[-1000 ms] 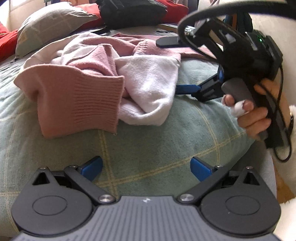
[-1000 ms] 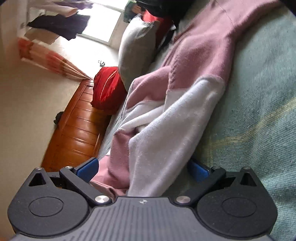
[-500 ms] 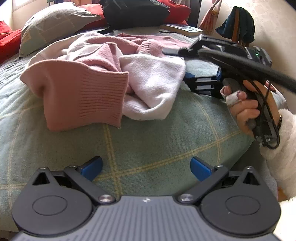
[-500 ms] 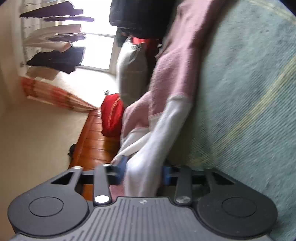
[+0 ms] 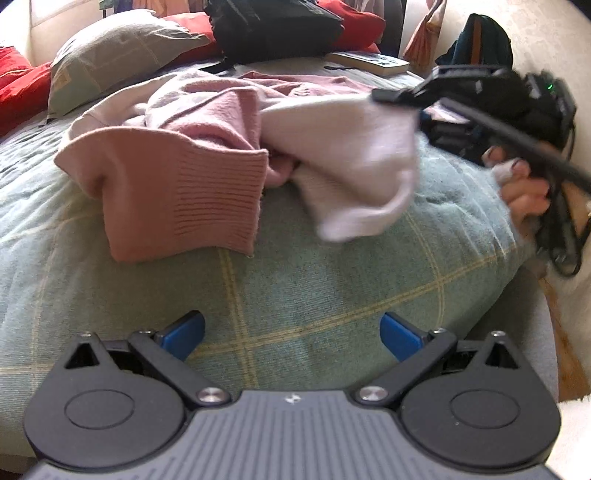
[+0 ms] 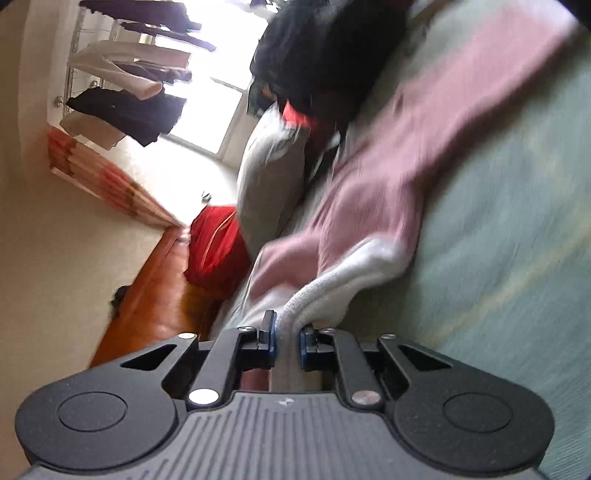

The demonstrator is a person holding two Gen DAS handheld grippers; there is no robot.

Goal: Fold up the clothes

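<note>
A pink and white knitted sweater (image 5: 207,147) lies crumpled on a green checked blanket (image 5: 295,288); its ribbed pink cuff (image 5: 218,199) hangs toward me. My left gripper (image 5: 291,332) stands open low over the blanket, well short of the sweater, nothing between its blue pads. In the left wrist view the right gripper (image 5: 421,110), held by a hand (image 5: 524,188), lifts the sweater's white part (image 5: 354,166) off the blanket. The right wrist view shows my right gripper (image 6: 288,339) shut on that white fabric (image 6: 332,291), the pink part (image 6: 388,184) trailing away.
A grey pillow (image 5: 122,48), red cushions (image 5: 18,85) and a black bag (image 5: 273,26) sit at the bed's far end, with a book (image 5: 369,61) beside them. The bed's edge drops off at the right (image 5: 532,295). Wooden furniture (image 6: 155,295) and hanging clothes (image 6: 129,92) stand beyond.
My right gripper closed on the sweater's white part and is pulling it up and to the right. The left gripper stayed open, drifting slightly.
</note>
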